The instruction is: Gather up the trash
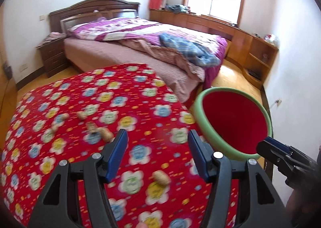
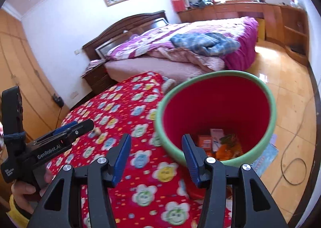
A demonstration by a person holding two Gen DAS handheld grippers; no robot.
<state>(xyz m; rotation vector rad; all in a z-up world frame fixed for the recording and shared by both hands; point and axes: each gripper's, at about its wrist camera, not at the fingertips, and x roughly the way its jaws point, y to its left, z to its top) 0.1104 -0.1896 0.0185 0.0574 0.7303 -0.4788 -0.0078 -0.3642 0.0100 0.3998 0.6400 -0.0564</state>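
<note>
Several peanut shells lie on a table under a red flowered cloth (image 1: 112,91). One peanut (image 1: 161,176) rests on the cloth below my left gripper (image 1: 157,146), which is open and holds nothing. Another peanut (image 1: 106,134) lies just left of its left finger, with more peanuts (image 1: 82,115) further left. A red bin with a green rim (image 1: 230,119) stands at the table's right edge. My right gripper (image 2: 156,151) is open and empty over the near rim of the bin (image 2: 210,103), which has wrappers (image 2: 216,141) at its bottom. The right gripper's tip (image 1: 268,145) shows by that rim.
A bed (image 1: 152,47) with purple and blue bedding stands beyond the table, with a dark nightstand (image 1: 54,57) at its left. Wooden cabinets (image 1: 258,53) line the far right wall. A cable (image 2: 291,169) loops on the wooden floor right of the bin. A hand (image 2: 22,190) holds the left gripper (image 2: 84,124).
</note>
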